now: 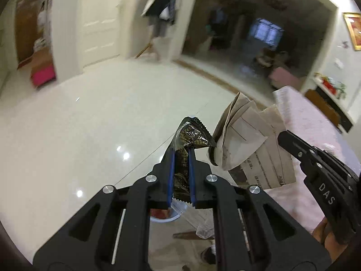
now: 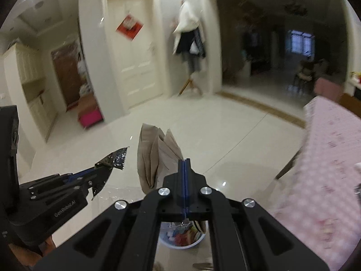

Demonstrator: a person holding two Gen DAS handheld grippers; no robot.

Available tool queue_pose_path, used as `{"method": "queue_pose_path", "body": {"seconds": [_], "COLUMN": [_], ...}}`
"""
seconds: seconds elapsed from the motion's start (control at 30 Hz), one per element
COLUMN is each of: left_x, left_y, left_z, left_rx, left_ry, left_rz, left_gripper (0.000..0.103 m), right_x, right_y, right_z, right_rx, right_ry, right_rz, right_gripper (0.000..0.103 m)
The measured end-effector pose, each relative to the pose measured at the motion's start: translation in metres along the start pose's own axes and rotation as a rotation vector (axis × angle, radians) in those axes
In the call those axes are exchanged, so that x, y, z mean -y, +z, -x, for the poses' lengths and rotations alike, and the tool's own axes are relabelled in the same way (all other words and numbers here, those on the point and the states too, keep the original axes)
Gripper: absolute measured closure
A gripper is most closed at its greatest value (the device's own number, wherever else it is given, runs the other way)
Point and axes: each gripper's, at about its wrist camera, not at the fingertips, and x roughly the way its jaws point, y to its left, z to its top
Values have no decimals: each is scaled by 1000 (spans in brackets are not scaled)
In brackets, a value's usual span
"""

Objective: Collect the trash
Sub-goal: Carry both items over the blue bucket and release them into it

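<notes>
A white bin (image 2: 180,240) is sitting on the glossy tile floor (image 1: 90,124) below both grippers, holding colourful scraps. Left to right, a pink box (image 2: 90,117), a white door (image 2: 133,52) and a pink-clothed table (image 2: 327,158) are standing around. The left gripper (image 1: 181,155) is angling down, pinching a dark foil wrapper (image 1: 191,135). The right gripper (image 2: 185,161) is clamping folded brown paper (image 2: 155,153), jaws fully closed.

Black grippers (image 1: 180,155), blue-lined jaws
</notes>
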Motion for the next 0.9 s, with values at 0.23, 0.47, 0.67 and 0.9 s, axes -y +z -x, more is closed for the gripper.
{"method": "queue_pose_path", "body": {"seconds": [0.23, 0.47, 0.67, 0.9], "left_x": [-34, -38, -40, -38], "left_y": [-30, -48, -48, -46], "left_z": [-86, -165, -199, -211], "left_rx": [-166, -312, -368, -367], "left_ry": [84, 99, 91, 78], "left_rz": [37, 44, 32, 16], "left_gripper": [91, 91, 87, 21], "right_x": [-26, -16, -3, 3], "right_y": [-34, -63, -80, -90], "right_z": [-95, -148, -178, -190], "right_rx": [-164, -229, -261, -280], "right_ry": [25, -21, -57, -65], "right_rz": [-4, -16, -31, -44], "right_gripper": [102, 102, 102, 102]}}
